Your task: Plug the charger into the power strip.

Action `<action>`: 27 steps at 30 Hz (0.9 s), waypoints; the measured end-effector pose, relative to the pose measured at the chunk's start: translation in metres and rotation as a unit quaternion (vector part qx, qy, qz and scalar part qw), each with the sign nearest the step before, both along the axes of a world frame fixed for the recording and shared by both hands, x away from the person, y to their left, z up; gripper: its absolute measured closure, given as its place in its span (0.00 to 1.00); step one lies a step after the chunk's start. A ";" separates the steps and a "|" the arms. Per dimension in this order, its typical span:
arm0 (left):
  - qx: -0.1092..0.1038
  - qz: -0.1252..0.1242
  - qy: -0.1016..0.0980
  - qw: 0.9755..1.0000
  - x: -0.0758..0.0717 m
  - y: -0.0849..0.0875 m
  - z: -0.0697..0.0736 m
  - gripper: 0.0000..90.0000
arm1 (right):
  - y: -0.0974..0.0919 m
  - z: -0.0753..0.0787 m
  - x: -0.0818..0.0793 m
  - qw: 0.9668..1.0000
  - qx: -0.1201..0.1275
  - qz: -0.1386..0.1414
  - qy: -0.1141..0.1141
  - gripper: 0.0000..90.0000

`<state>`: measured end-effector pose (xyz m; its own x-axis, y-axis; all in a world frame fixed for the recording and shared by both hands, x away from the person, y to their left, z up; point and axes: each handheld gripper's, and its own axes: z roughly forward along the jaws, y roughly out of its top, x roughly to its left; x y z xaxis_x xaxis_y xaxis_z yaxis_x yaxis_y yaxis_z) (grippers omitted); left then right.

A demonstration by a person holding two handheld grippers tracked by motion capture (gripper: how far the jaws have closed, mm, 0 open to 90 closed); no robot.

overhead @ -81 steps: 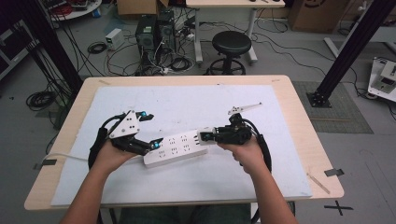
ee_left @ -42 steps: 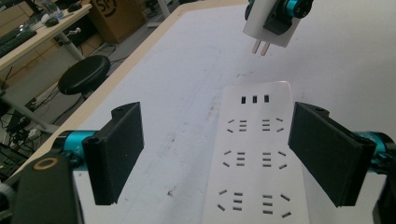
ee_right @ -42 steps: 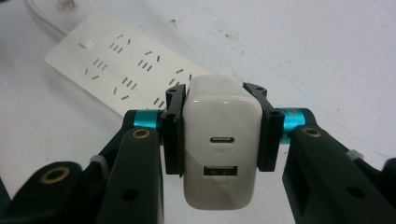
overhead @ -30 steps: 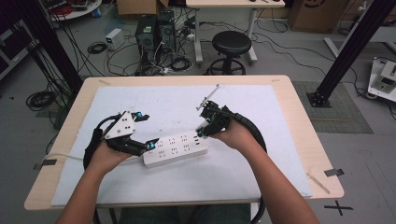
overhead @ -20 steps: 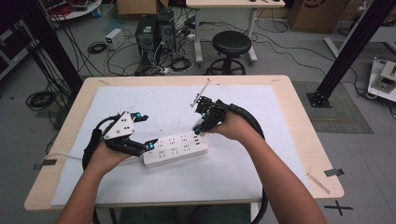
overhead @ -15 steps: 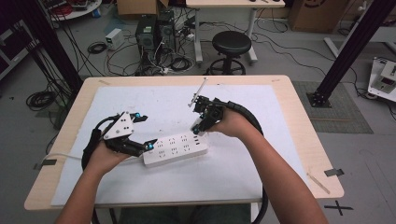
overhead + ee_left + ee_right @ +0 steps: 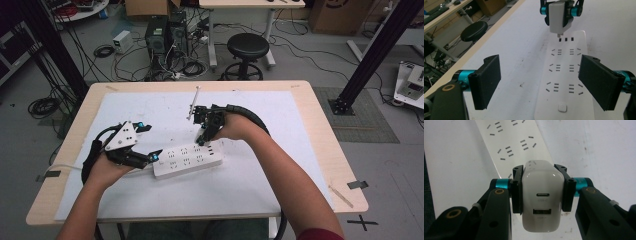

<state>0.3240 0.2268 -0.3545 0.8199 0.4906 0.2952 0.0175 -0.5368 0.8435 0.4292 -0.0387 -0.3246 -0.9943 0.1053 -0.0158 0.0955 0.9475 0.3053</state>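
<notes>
Gripping white charger (image 7: 543,202), right claw (image 7: 541,192) clenched, prongs just above power strip (image 7: 519,147).

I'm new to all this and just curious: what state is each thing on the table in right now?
Right gripper: shut on the charger.
Charger: held upright above the far end of the power strip, prongs just over the sockets, not plugged in.
Power strip: flat on the table, every visible socket free.
Left gripper: open, its jaws either side of the strip's near end.
</notes>
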 end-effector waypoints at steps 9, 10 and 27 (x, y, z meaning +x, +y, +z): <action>0.004 0.017 0.003 1.000 -0.005 0.014 0.001 0.20 | 0.014 -0.006 0.003 0.998 -0.025 0.059 -0.008 0.71; 0.003 0.019 0.003 1.000 -0.005 0.015 0.001 0.20 | 0.019 -0.010 0.004 0.995 -0.035 0.088 -0.014 0.71; 0.000 0.038 0.005 0.999 -0.010 0.032 0.003 0.20 | 0.038 -0.026 0.008 0.985 -0.075 0.154 -0.015 0.71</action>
<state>0.3143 0.2592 -0.3516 0.7824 0.5524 0.2876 0.0663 -0.5331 0.8434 0.4377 -0.0011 -0.3503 -0.9777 -0.2063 -0.0390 -0.2099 0.9648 0.1585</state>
